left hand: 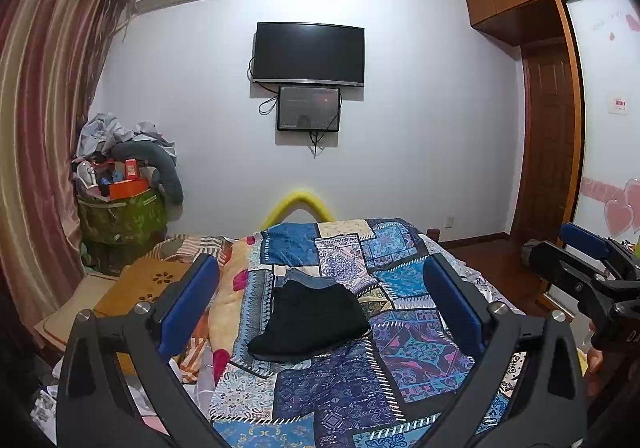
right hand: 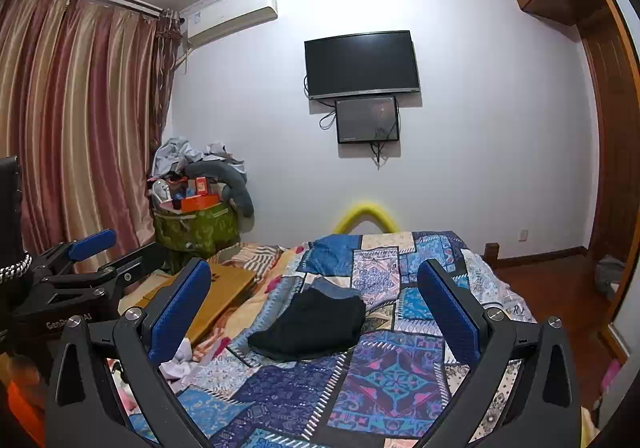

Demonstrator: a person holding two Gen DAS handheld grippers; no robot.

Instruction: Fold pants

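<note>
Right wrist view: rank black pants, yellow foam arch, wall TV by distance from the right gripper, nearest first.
From the right gripper, which is open and holds nothing:
1. Black pants, folded on the patchwork bedspread, straight ahead between the fingers.
2. Yellow foam arch, past the far end of the bed, slightly right.
3. Wall TV, mounted high on the far wall.

Both wrist views face the bed [left hand: 420,348] and wall, apparently from near.
</note>
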